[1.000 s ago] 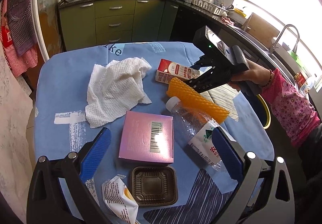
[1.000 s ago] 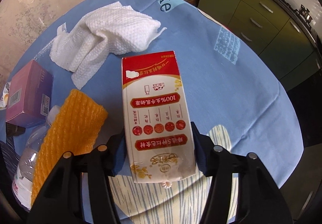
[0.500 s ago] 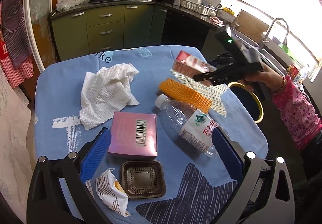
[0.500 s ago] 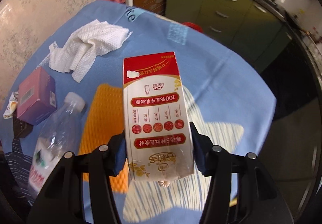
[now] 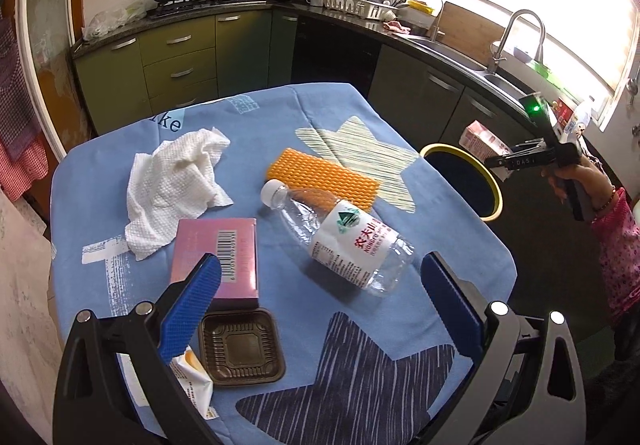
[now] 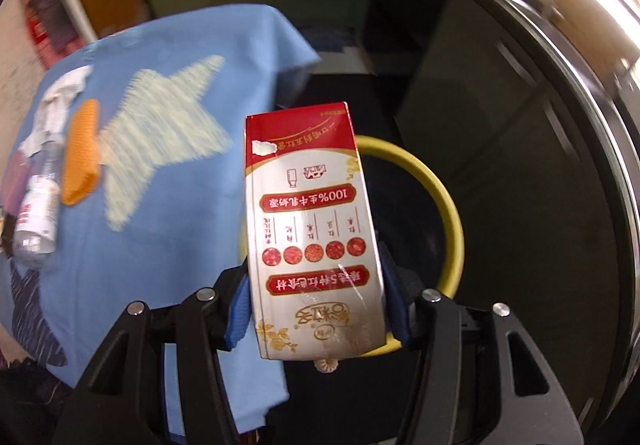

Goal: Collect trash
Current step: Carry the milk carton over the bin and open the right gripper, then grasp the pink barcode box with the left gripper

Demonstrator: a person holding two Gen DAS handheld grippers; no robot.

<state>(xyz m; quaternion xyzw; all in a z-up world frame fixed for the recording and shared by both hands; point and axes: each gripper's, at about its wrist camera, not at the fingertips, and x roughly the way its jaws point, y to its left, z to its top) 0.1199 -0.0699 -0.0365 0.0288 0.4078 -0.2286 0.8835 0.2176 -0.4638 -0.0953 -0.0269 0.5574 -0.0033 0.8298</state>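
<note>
Green kitchen cabinets (image 5: 180, 61) back a blue-clothed table (image 5: 280, 117). Off its edge, the right gripper (image 6: 316, 301) pinches a red-and-white milk carton (image 6: 312, 229) above a yellow-rimmed black bin (image 6: 450, 221). The left gripper (image 5: 320, 305) hangs spread wide and empty over a clear plastic bottle (image 5: 340, 237) and pink box (image 5: 216, 253).

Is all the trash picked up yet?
Not yet. The right gripper holds the milk carton over the yellow-rimmed bin. Left on the table: bottle, tissue, pink box, orange foam, brown tray, wrapper.
</note>
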